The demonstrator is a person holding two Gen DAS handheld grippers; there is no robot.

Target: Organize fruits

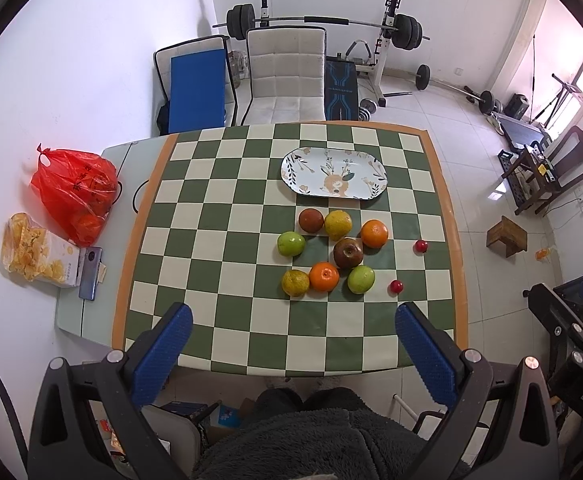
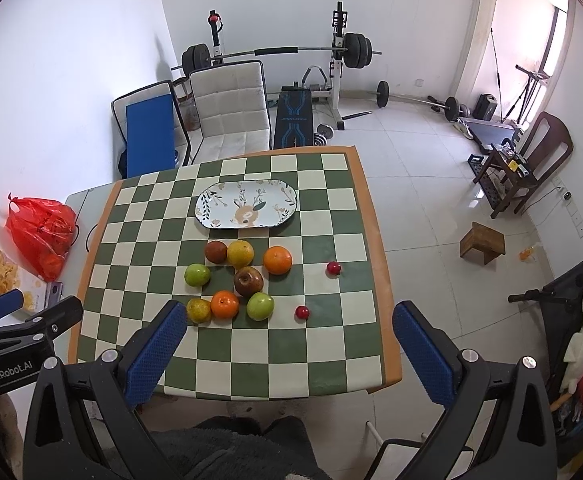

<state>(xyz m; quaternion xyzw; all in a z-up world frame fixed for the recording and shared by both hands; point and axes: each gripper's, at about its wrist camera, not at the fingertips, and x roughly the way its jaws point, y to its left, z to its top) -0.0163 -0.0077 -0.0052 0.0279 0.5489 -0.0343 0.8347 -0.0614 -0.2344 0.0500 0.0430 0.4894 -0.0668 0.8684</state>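
Several fruits lie in a cluster on the checkered table: two oranges, two green apples, dark red-brown apples, yellow-green citrus, and two small red fruits. An oval decorated plate lies empty behind them. My left gripper is open, high above the near table edge. My right gripper is open too, above the near edge; the cluster and plate lie ahead of it.
A red plastic bag, a box of chips and a phone sit on the table's left part. Chairs stand behind the table. Weight equipment fills the back; a small wooden stool stands on the floor at right.
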